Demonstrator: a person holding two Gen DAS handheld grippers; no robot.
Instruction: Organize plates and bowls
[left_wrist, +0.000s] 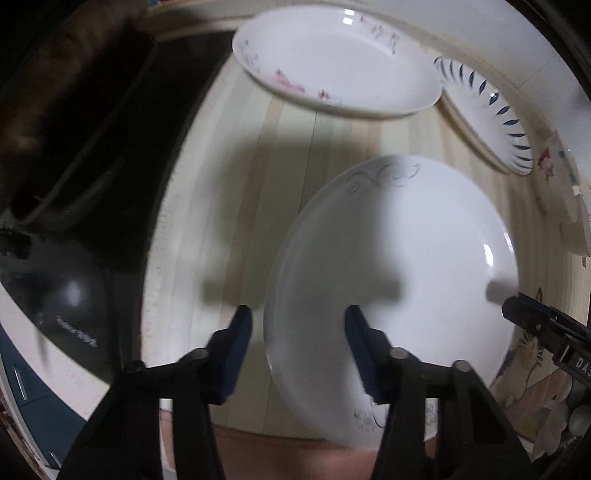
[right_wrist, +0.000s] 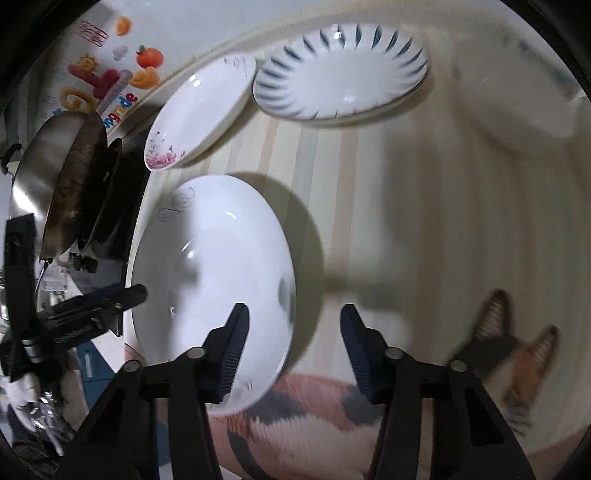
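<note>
**Two tongs straddling the near plate's opposite rims**

Left wrist view: left tongs (left_wrist: 298, 350), jaws part open, nothing pinched; left rim of the plain white plate (left_wrist: 399, 280) lies between the fingers. Flowered plate (left_wrist: 332, 62) and blue-leaf plate (left_wrist: 491, 114) well ahead. Right tongs (left_wrist: 535, 325) at the far rim.

Right wrist view: right tongs (right_wrist: 293, 350), part open, empty, straddling the plate's right rim on the striped counter (right_wrist: 424, 221). Pan (right_wrist: 62, 177) far left.

Advice: seat both rims deep, squeeze together, lift level.
</note>
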